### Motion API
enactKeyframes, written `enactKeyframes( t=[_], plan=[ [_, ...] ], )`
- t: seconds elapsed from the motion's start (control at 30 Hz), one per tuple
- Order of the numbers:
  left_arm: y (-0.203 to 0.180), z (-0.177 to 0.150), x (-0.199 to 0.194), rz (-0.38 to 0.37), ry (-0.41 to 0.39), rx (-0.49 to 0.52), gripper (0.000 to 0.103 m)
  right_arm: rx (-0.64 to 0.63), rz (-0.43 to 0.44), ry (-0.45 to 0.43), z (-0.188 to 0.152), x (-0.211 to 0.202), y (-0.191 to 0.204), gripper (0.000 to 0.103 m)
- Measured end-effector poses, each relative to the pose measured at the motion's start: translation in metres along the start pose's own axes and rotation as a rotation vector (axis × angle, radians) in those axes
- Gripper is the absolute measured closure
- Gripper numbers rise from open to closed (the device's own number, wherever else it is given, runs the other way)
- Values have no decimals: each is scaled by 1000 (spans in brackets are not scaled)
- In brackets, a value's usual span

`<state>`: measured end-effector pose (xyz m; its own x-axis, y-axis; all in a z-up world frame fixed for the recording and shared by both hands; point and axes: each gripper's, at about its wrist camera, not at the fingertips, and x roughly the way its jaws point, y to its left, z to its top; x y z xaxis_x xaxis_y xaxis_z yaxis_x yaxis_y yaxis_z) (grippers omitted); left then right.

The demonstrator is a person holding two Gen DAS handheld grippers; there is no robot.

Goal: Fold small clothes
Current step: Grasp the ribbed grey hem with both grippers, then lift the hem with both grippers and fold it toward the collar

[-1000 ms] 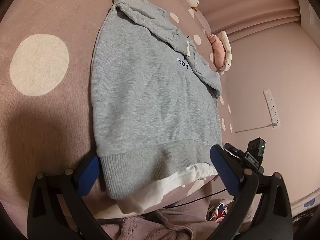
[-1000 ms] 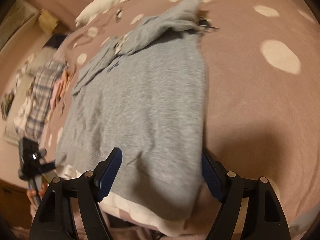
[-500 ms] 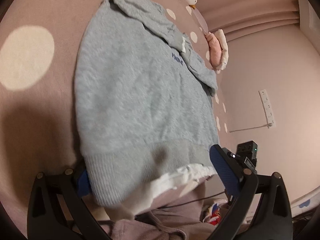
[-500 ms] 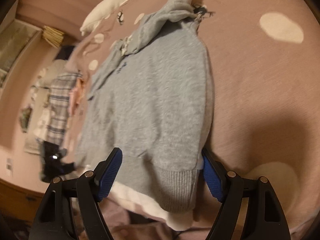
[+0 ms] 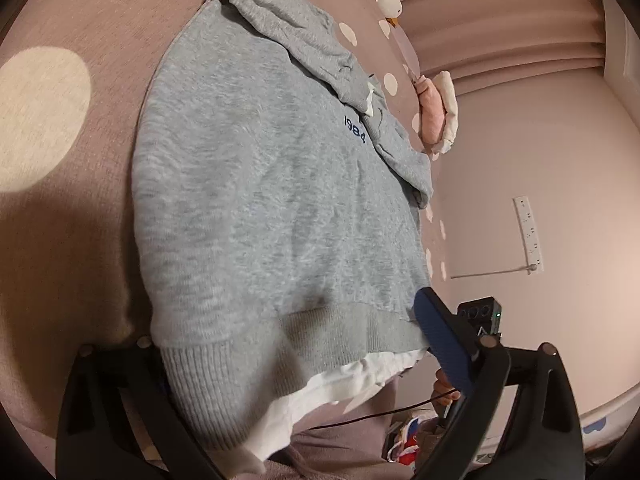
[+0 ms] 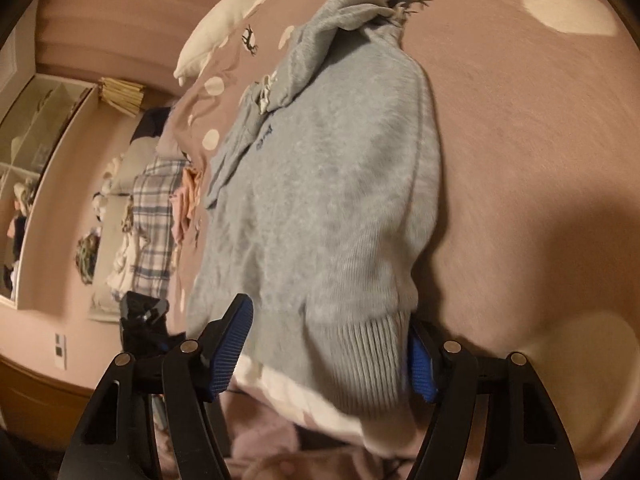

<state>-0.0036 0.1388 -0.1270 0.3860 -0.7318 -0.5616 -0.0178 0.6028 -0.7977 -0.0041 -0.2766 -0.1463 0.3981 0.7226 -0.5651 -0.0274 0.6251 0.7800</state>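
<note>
A small grey sweatshirt (image 5: 256,200) with "1984" on the chest and a white under-hem lies flat on a pink spotted bedspread (image 5: 60,220), sleeves folded in across the top. It also shows in the right wrist view (image 6: 328,184). My left gripper (image 5: 296,364) is open, its jaws astride the ribbed hem at one bottom corner; the left pad is hidden under the cloth. My right gripper (image 6: 332,352) is open, its jaws astride the other hem corner, which lifts a little off the bed.
The bed edge is just below the hem. A pink and white plush (image 5: 436,116) lies at the bed's far side. A wall socket strip (image 5: 528,232) is on the wall. A checked cloth pile (image 6: 152,224) and shelves (image 6: 40,128) lie left of the bed.
Both grippers have moved forward over the sweatshirt's hem, so the ribbed hem now lies between each pair of jaws. The hem corners have risen slightly. Jaws stay open.
</note>
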Motion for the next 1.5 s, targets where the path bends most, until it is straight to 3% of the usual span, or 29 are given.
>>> enactKeyframes(
  t=[0.13, 0.23, 0.27, 0.33, 0.43, 0.6, 0.93, 1.07, 1.27, 1.5],
  plan=[
    [5, -9, -3, 23, 26, 6, 34, -18, -13, 12, -3, -2, 1, 43],
    [15, -11, -6, 42, 27, -25, 62, -1, -14, 25, -10, -8, -7, 54],
    [20, -10, -6, 47, 28, -44, 66, 9, -15, 23, -11, -10, -10, 58],
    [28, -6, -4, 45, 32, -85, 83, 24, -4, 11, -13, -11, -14, 60],
    [36, -3, -5, 17, 38, -139, 86, 30, -2, 4, -12, -7, -14, 63],
    [19, -5, -16, 8, 11, -82, 87, -39, -41, -25, -10, -10, 2, 71],
    [-22, 9, -33, -84, -72, 42, 88, -173, 80, -150, 5, -24, 40, 77],
    [-37, 27, -41, -133, -113, 67, 89, -179, 137, -202, 18, -32, 47, 77],
    [-55, 55, -50, -144, -166, 117, 88, -198, 167, -268, 35, -40, 56, 77],
    [-60, 96, -44, -175, -197, 83, 88, -215, 170, -310, 63, -34, 70, 77]
  ],
)
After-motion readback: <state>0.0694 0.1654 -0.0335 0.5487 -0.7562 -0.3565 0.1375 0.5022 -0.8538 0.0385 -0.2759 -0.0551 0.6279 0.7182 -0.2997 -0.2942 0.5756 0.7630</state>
